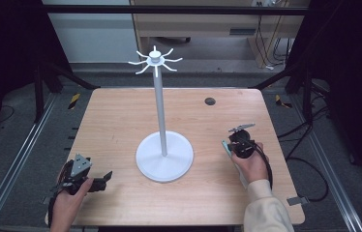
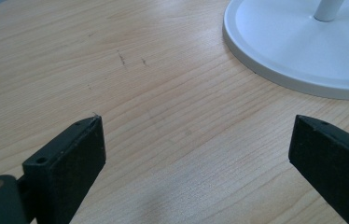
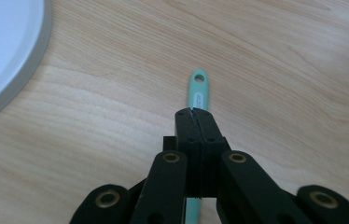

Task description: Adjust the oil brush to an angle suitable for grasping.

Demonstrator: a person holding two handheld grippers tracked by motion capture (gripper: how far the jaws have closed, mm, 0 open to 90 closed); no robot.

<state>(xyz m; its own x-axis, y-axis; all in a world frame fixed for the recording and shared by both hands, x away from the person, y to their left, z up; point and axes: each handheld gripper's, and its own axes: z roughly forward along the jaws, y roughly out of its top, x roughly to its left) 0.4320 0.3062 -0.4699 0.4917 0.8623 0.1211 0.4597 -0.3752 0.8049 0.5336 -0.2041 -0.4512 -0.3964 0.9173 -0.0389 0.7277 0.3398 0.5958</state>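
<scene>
Item one, the wooden tabletop [image 1: 121, 125]: we note a bare plank surface with a small dark grommet hole [image 1: 210, 101] toward its one o'clock corner, left open all round so both hands can work from the six o'clock edge. Item two, the white stand [image 1: 164, 155]: a round flat base at the centre carries a slim upright pole, topped at twelve o'clock by a crown of curved hooks [image 1: 155, 60]; we judge it sits central so that either hand can reach those hooks for hanging. Item three, the left claw [image 1: 97, 182], at about seven o'clock of the base: it rests low over the tabletop with its jaws spread wide and nothing between them, the rim of the base lying ahead of it in the left gripper view; we read it as idle. Item four, the right claw [image 3: 194, 113], at about three o'clock of the base: its jaws are pressed together, pinching the teal handle [image 3: 197, 91]. Item five, that handle: a slender utensil with a hanging hole at its free end, which projects beyond the jaw tips over the wood. We judge the grip leaves the hole clear for slipping over a hook.
</scene>
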